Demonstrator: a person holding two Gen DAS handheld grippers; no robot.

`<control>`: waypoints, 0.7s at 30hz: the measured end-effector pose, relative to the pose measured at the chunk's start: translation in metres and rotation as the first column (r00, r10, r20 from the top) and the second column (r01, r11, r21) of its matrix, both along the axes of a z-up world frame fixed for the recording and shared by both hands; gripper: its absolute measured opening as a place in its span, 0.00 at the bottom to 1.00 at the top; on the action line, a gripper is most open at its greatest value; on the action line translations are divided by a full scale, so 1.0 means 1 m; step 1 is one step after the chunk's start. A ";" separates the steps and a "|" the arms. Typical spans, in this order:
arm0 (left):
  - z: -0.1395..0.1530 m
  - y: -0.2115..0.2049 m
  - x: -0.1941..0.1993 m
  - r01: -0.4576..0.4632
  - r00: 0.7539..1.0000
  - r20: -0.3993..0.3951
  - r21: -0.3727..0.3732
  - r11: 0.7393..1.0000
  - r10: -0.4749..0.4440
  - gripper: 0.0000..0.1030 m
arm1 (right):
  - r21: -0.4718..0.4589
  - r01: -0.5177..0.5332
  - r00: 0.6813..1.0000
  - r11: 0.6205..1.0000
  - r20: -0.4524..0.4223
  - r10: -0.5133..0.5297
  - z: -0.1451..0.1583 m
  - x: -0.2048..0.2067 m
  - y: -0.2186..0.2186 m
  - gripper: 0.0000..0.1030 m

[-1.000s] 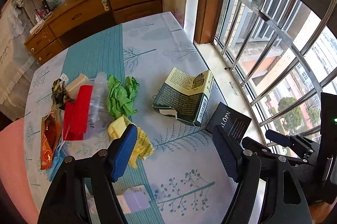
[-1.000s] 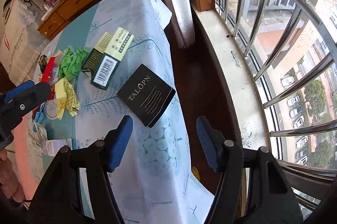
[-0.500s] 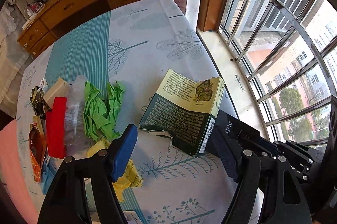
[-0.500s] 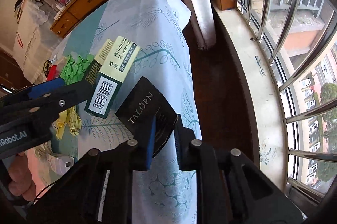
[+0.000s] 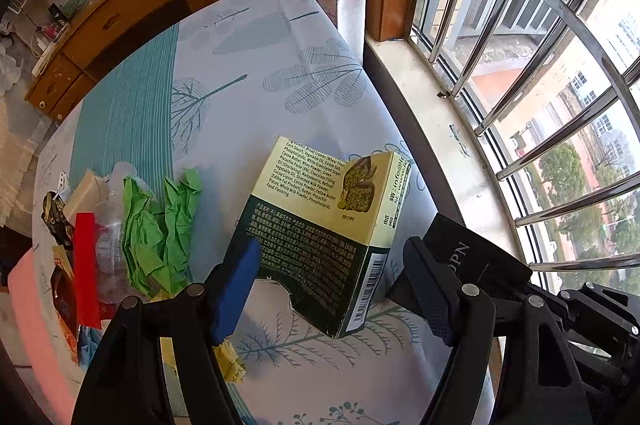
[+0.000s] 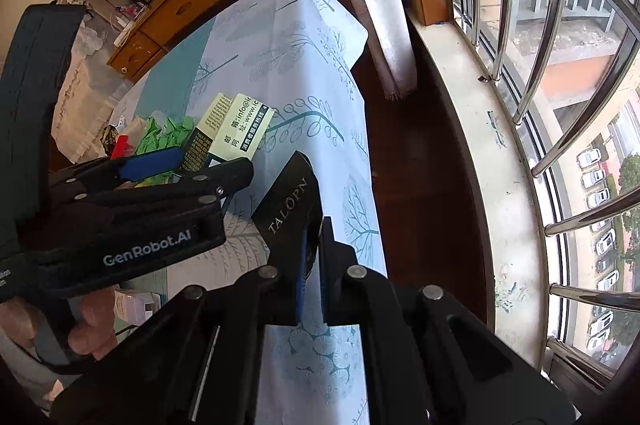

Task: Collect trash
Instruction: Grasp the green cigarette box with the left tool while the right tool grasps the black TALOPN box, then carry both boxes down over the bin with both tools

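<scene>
Jaws on your right gripper (image 6: 311, 257) have just clamped down onto the flat black "TALOPN" card box (image 6: 290, 209) at the near table edge, lifting its corner. Your left gripper (image 5: 332, 289) is spread wide around the green-and-cream food carton (image 5: 320, 225), pads not touching it; whether its torn end holds anything, can't tell. Farther left, crumpled green paper (image 5: 160, 229), a clear plastic bottle (image 5: 110, 225) and a red wrapper (image 5: 86, 269) lie on the leaf-print tablecloth (image 5: 260, 73).

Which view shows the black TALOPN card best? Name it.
The right wrist view: the black card shows its full lettering, pinched in the right claw. The left wrist view shows only part of it behind the left claw's finger.
</scene>
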State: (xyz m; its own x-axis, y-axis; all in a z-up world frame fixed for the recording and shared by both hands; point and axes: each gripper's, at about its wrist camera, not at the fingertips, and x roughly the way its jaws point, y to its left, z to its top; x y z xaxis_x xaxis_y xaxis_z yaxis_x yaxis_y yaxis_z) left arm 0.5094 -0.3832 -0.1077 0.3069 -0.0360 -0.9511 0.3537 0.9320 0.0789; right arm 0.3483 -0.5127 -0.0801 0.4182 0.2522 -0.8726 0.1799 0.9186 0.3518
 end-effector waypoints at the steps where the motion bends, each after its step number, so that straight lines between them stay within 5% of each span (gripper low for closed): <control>1: -0.002 -0.002 0.001 0.000 1.000 -0.002 0.013 1.000 0.000 0.72 | 0.000 0.000 1.000 1.000 0.000 0.000 0.000 -0.001 0.000 0.03; 9: -0.002 -0.001 0.003 0.007 1.000 0.000 0.010 1.000 -0.007 0.27 | 0.009 -0.010 1.000 1.000 -0.002 0.010 -0.002 -0.002 0.004 0.03; 21: 0.063 0.046 -0.046 -0.043 0.997 0.058 -0.165 0.985 0.053 0.22 | -0.023 -0.070 0.996 0.997 0.046 0.071 0.028 -0.014 0.036 0.00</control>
State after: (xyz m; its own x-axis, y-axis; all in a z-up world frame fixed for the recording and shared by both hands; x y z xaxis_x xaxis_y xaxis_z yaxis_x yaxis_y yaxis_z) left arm 0.4635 -0.3369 -0.0445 0.3704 -0.1729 -0.9127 0.3073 0.9500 -0.0552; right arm 0.3346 -0.4771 -0.0523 0.4403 0.2639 -0.8582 0.0988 0.9358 0.3385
